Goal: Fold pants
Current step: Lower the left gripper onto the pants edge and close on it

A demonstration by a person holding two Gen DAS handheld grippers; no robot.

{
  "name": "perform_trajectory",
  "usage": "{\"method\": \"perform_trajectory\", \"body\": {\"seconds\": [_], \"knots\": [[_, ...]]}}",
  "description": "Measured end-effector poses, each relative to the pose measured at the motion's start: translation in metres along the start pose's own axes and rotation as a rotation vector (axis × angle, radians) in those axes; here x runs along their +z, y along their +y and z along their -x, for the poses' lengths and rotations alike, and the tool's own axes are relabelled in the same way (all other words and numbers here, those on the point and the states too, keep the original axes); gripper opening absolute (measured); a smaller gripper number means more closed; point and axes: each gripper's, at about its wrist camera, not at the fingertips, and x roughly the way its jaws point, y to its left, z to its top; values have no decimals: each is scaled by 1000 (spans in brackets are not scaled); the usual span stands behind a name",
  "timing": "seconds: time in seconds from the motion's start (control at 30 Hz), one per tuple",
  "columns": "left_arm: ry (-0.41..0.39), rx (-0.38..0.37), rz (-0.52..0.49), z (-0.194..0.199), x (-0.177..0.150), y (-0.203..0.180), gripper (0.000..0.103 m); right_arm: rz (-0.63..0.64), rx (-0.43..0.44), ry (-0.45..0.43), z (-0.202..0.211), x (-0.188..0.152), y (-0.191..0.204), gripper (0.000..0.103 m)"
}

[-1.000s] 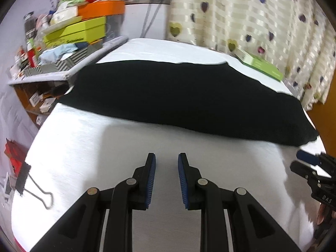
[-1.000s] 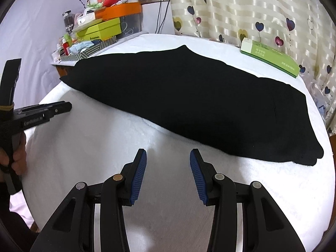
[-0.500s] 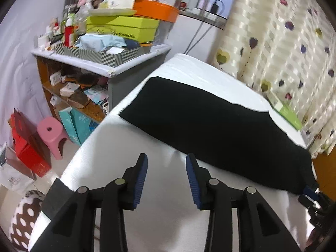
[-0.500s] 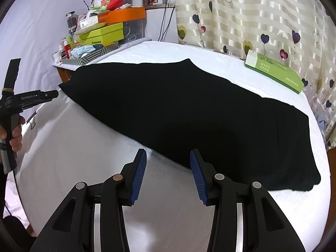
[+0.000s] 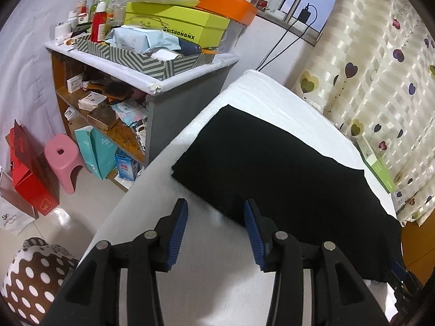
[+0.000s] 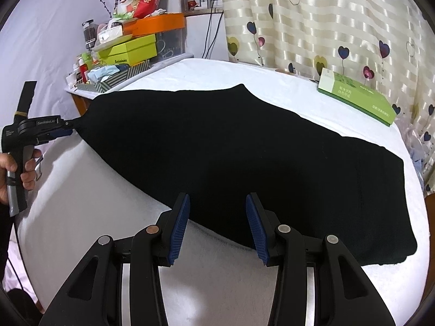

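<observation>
My left gripper [image 5: 216, 231] has its 2 blue-padded fingers [image 5: 178, 231] spread wide with nothing between them, hanging just short of the near hem corner of the black pants [image 5: 285, 174]. Half a second ago that corner sat well ahead of me; now the near edge of the cloth lies right at my fingertips, so I judge I have closed in for the pinch. My right gripper [image 6: 217, 225] is likewise open and empty, and its fingers have come from the bare white cover to reach over the near long edge of the pants. That tells me both ends are lined up for a grab, with the lift and fold not yet begun.

In the right wrist view my left gripper shows from the side, its tip touching the narrow end of the pants; from there I cannot tell whether cloth is already between the pads.

Count: 1 pair of pants, lying flat and long across the white tabletop [image 6: 89, 217], already doubled leg on leg as far as I can judge. 2 grippers. Beyond the pants, 1 green box [image 6: 356, 99] lies near the far edge by the heart-print curtain [image 6: 326, 21]. To the left stands 1 cluttered shelf unit [image 5: 152, 87], with 1 pink stool [image 5: 64, 160] on the floor beside it.
</observation>
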Motion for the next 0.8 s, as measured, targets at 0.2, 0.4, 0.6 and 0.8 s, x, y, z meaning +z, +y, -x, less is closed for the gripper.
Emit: {"method": "perform_trajectory", "body": {"seconds": [0.2,0.4,0.6,0.8], "knots": [[7,8,10,-12,14,-5,56,-14,2,4,-6,1,-3,44],[-9,59,-5,-22,22,-16,56,-32,0,-4,-5,2,-9,44],[-21,192,-73,-29,23,-30,26,-52,7,-13,-4,1,-13,44],[-27,127,-16,-22,29,-16,6,-69,5,-18,0,-1,-18,44]]}}
